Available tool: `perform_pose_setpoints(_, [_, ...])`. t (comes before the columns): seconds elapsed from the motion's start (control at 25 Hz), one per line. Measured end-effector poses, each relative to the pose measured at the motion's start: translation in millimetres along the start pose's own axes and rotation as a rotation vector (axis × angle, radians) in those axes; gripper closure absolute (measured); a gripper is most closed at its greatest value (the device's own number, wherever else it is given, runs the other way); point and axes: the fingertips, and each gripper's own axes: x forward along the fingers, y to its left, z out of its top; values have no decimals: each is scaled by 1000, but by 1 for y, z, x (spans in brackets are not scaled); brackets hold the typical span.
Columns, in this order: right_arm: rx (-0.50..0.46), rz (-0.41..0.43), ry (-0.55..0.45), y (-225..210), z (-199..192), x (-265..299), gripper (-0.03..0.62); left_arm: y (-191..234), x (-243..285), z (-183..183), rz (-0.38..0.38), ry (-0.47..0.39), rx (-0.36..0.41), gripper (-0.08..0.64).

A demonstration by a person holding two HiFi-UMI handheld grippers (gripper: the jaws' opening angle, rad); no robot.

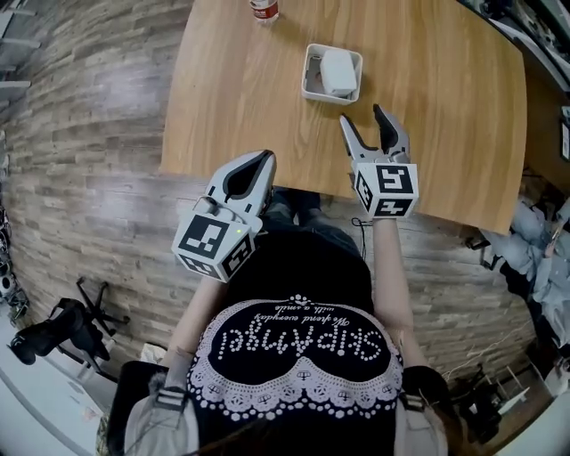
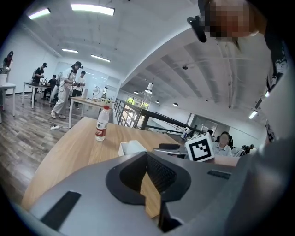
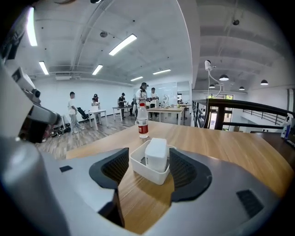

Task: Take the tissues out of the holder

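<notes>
Smooth pale wood with a soft sheen for the table [image 1: 232,98]. Glossy white plastic for the holder [image 1: 311,68], smooth white wrap on the tissues [image 1: 338,71]. Matt grey plastic on left gripper [image 1: 264,158] and right gripper [image 1: 361,116], with ribbed black pads [image 3: 182,168]. Clear plastic bottle [image 3: 143,120], red label.

A bottle [image 3: 143,120] with a red label stands upright on the wooden table [image 1: 445,107]. A black chair [image 1: 76,325] sits on the plank floor [image 1: 80,134] (well apart from the table). People [image 3: 72,110] stand by tables far behind.

Bare tabletop [image 1: 227,89] around holder [image 1: 309,77], bottle [image 1: 264,9] beyond
</notes>
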Motion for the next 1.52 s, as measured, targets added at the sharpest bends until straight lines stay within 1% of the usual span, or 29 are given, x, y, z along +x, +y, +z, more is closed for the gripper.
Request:
perform_pose_setpoints(0.08, [0, -10, 14, -5, 0, 19, 321, -2, 1, 0, -6, 4, -2, 554])
perform_pose_setpoints(0.32, [6, -43, 83, -18, -10, 60, 291, 2, -2, -5, 3, 11, -31, 554])
perform_pose_setpoints(0.48, [27, -35, 127, -17, -14, 76, 258, 8, -4, -6, 13, 15, -45, 554])
perform_pose_setpoints(0.56, [32, -29, 149, -16, -15, 82, 253, 10, -4, -5, 18, 12, -51, 554])
perform_pose_setpoints(0.68, [43, -26, 191, -15, -22, 93, 253, 12, -4, -5, 28, 7, -58, 554])
perform_pose_setpoints(0.96, [41, -73, 294, -19, -37, 110, 255, 23, -11, -8, 44, 8, -71, 554])
perform_pose_setpoints(1.12, [0, -85, 308, -22, -39, 115, 255, 21, -7, -10, 45, 16, -74, 554])
perform_pose_setpoints(1.28, [-30, -73, 334, -27, -39, 119, 258, 15, 5, -7, 31, 21, -65, 554])
perform_pose_setpoints(1.32, [-38, -67, 341, -27, -39, 121, 267, 14, 7, -5, 29, 21, -64, 554])
perform_pose_setpoints(1.36, [-46, -62, 347, -27, -39, 122, 290, 14, 8, -4, 26, 19, -63, 554])
perform_pose_setpoints(1.52, [-66, -50, 351, -25, -40, 122, 308, 11, 10, -2, 22, 19, -57, 554])
